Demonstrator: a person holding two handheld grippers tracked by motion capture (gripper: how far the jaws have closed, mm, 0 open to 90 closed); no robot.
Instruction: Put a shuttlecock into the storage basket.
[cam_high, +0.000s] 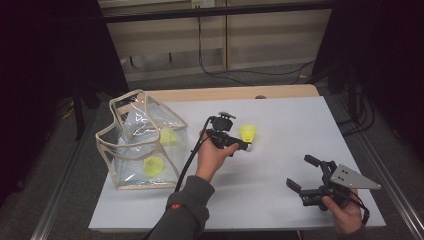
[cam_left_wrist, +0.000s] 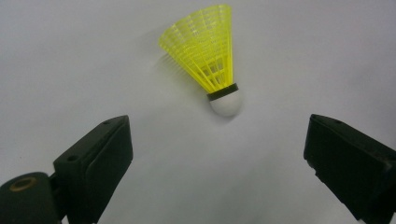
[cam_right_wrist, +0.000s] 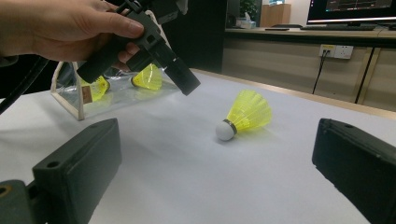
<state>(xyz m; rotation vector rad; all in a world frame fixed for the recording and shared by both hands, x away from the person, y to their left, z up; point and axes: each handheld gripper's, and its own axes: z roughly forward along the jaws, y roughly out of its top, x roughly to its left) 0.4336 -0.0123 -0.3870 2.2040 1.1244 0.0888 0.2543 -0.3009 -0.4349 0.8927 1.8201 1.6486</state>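
Observation:
A yellow shuttlecock (cam_high: 248, 133) with a white cork lies on its side on the white table cover (cam_high: 280, 200). My left gripper (cam_high: 243, 143) hovers just beside it, jaws open. In the left gripper view the shuttlecock (cam_left_wrist: 208, 51) lies ahead of the open left gripper (cam_left_wrist: 219, 154), cork end nearest. My right gripper (cam_high: 301, 172) stands open near the front right of the table with nothing between its jaws. From the right gripper (cam_right_wrist: 215, 163) I see the shuttlecock (cam_right_wrist: 245, 114) farther off, and the left gripper (cam_right_wrist: 182, 79) above and left of it.
A clear plastic bag (cam_high: 125, 150) with beige trim stands open at the table's left and holds two more yellow shuttlecocks (cam_high: 167, 135) (cam_high: 154, 165). A wooden table edge (cam_high: 235, 93) runs along the back. Cables lie on the floor behind.

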